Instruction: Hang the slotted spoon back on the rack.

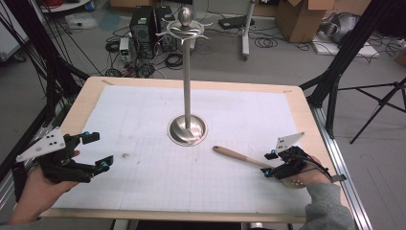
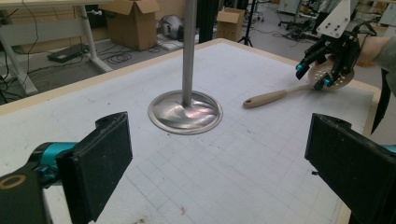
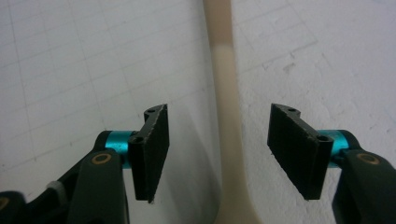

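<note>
A beige slotted spoon (image 1: 242, 157) lies flat on the gridded worktop (image 1: 143, 120), its handle tip pointing toward the round base of an upright metal stand (image 1: 187, 129) at centre. The right claw (image 1: 269, 164) hovers over the spoon's neck, jaws spread to either side of the handle without touching it. The left claw (image 1: 97, 152), jaws also spread and empty, is held at the worktop's left side, well apart from the spoon.
</note>
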A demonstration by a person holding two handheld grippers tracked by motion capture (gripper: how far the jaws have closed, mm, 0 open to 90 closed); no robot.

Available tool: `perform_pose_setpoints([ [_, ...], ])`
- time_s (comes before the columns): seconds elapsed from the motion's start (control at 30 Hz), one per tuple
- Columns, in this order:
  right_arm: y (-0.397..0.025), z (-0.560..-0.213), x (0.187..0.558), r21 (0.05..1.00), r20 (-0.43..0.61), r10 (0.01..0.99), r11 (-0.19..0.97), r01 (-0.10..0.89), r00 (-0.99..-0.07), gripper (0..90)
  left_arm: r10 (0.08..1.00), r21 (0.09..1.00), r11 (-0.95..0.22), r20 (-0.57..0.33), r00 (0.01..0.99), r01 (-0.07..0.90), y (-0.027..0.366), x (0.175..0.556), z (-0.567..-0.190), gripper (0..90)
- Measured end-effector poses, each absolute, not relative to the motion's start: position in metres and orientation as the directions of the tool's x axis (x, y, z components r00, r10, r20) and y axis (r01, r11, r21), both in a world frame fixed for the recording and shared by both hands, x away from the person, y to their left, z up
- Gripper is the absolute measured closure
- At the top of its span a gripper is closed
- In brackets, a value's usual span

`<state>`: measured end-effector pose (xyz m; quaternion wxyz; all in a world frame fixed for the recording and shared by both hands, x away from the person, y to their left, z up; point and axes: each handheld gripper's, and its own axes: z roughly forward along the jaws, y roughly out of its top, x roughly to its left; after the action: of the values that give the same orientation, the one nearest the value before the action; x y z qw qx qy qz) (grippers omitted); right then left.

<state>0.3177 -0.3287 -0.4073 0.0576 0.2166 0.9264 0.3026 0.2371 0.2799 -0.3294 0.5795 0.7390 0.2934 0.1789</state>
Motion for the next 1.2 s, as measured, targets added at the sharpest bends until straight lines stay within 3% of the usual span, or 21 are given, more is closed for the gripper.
perform_pose_setpoints([
  [0.9, -0.3198, -0.4163, 0.3209, 0.456, -0.030, 0.457, 0.798, 0.394, -0.889, 64.6, 0.641, 0.959, -0.164, -0.076, 0.764, 0.233, 0.2803, 0.2380, -0.3314, 7.7],
  [1.0, -0.3192, -0.4167, 0.3207, 0.454, -0.024, 0.446, 0.802, 0.388, -0.894, 74.7, 0.641, 0.959, -0.161, -0.079, 0.763, 0.234, 0.2804, 0.2379, -0.3312, 7.7],
  [1.2, -0.3186, -0.4162, 0.3204, 0.451, -0.031, 0.443, 0.806, 0.383, -0.896, 76.6, 0.638, 0.959, -0.163, -0.076, 0.766, 0.231, 0.2803, 0.2375, -0.3303, 7.7],
])
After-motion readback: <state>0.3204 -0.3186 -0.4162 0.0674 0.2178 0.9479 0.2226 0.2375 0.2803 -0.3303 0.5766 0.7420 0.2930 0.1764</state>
